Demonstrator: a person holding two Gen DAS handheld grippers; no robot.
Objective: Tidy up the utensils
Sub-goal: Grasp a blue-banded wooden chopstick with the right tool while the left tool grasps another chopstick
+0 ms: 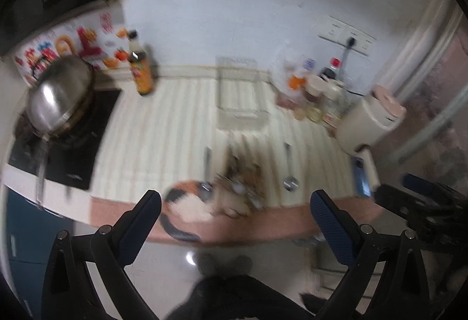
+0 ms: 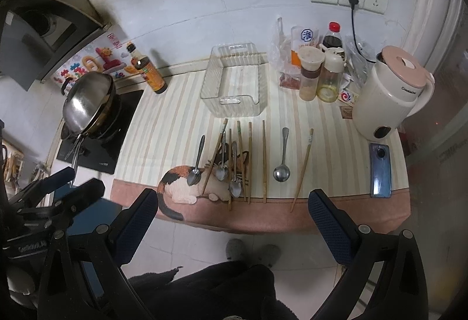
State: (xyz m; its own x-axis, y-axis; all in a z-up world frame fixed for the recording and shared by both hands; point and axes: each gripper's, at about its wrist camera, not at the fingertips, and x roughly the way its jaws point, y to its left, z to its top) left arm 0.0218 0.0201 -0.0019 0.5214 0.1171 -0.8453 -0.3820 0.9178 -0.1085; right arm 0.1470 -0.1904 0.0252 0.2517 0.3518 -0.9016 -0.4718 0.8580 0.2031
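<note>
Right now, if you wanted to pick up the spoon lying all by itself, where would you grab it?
Probably by the handle. The lone spoon lies flat on the striped mat, bowl toward the counter's front edge, its thin handle pointing at the clear bin. Coming straight down with the right gripper, fingers either side of the mid-handle, looks best: chopsticks on both sides leave gaps there.

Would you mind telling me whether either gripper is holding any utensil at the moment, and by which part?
Nothing is held. The left gripper and right gripper are both open and empty, short of the metal spoons and wooden chopsticks.
</note>
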